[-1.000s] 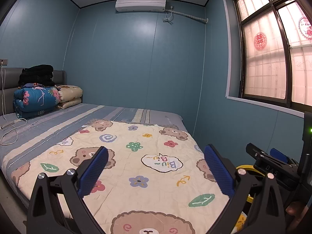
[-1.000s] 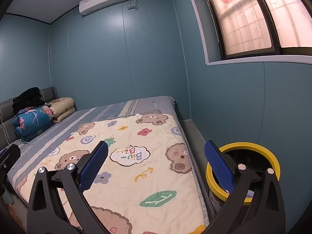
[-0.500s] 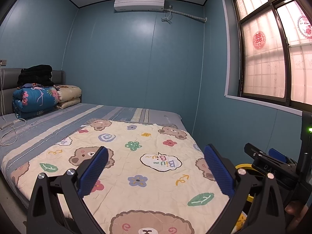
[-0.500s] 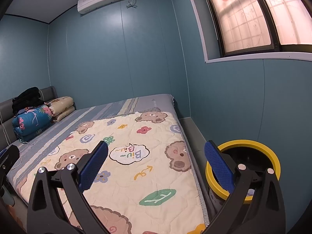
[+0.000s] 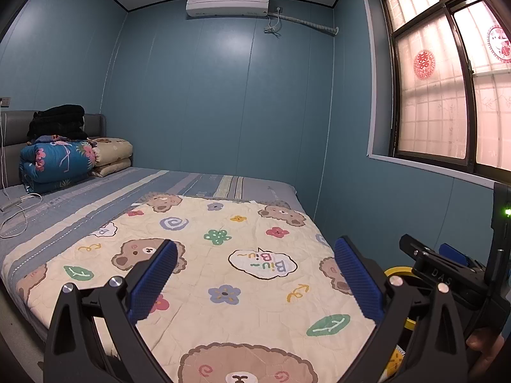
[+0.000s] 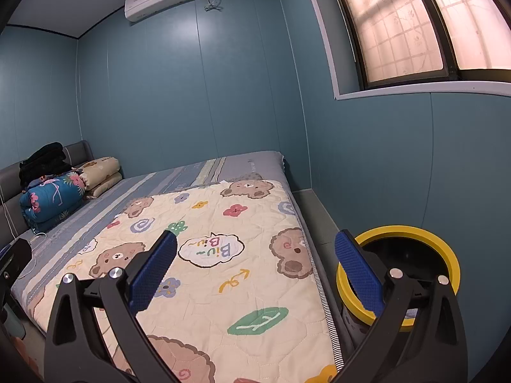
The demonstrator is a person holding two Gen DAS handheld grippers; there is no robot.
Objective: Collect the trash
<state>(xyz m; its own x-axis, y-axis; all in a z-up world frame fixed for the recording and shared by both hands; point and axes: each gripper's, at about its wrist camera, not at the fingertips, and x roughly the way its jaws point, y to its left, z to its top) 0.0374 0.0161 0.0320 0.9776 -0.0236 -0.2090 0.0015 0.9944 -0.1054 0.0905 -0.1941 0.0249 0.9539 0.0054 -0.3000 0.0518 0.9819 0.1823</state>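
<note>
Both grippers are held above the near end of a bed (image 5: 95,204), pointing along it toward the far blue wall.

The left gripper (image 5: 255,276) has its jaws released, spread wide with nothing between the blue pads (image 5: 153,282). The right gripper (image 6: 255,273) is the same: jaws released, wide apart, gripping nothing. In the left wrist view the right gripper's black body (image 5: 447,274) shows at the right edge, close beside the left one.

The task's thing in view is the bin (image 6: 447,255), a round can with a yellow rim and dark inside. It stands upright on the floor in the gap between the bed's right side and the window wall, its mouth facing up and its long axis vertical. In the right wrist view it sits just behind the right pad; in the left wrist view only a sliver of its yellow rim (image 5: 394,271) shows between the two grippers. No loose trash can be made out on the bed.

A cream quilt (image 6: 223,274) with bears and flowers covers the near half of the bed. At the headboard end lie a rolled blue floral blanket (image 5: 57,162), folded cream bedding (image 5: 113,154) and a black heap (image 5: 59,121) on top. A white cable (image 5: 19,210) trails on the striped sheet. An air conditioner (image 5: 228,1) hangs high on the far wall, and a window (image 5: 447,95) fills the right wall.
</note>
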